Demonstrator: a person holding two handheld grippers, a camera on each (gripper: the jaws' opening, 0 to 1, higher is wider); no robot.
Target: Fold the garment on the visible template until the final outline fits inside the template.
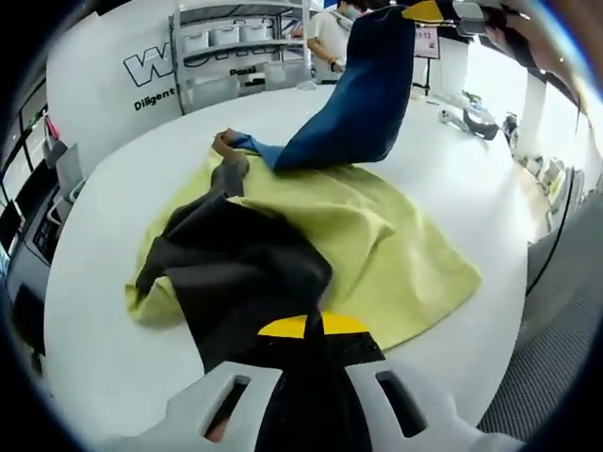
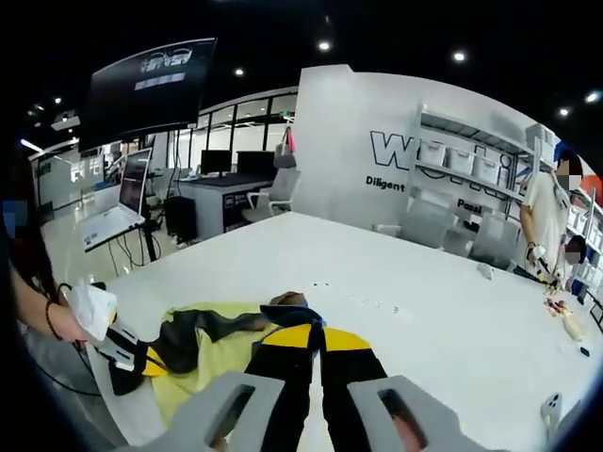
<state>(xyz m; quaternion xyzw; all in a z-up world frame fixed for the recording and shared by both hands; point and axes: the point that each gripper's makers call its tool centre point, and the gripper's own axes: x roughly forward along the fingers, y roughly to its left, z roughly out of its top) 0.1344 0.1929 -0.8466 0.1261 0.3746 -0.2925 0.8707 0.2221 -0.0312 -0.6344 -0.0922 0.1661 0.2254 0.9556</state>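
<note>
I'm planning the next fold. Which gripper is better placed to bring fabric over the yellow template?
Right. The right gripper holds the garment's blue part raised above the yellow template, ready to lay over; the left gripper sits low, pinching the dark part.

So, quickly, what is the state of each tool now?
Left tool: shut on the dark garment.
Right tool: shut on the blue garment.

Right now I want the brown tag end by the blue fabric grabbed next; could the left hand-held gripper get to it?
Probably not yet: the left hand-held gripper is shut on the dark garment, which it must release first. The brown tag end itself lies uncovered on the table.
</note>
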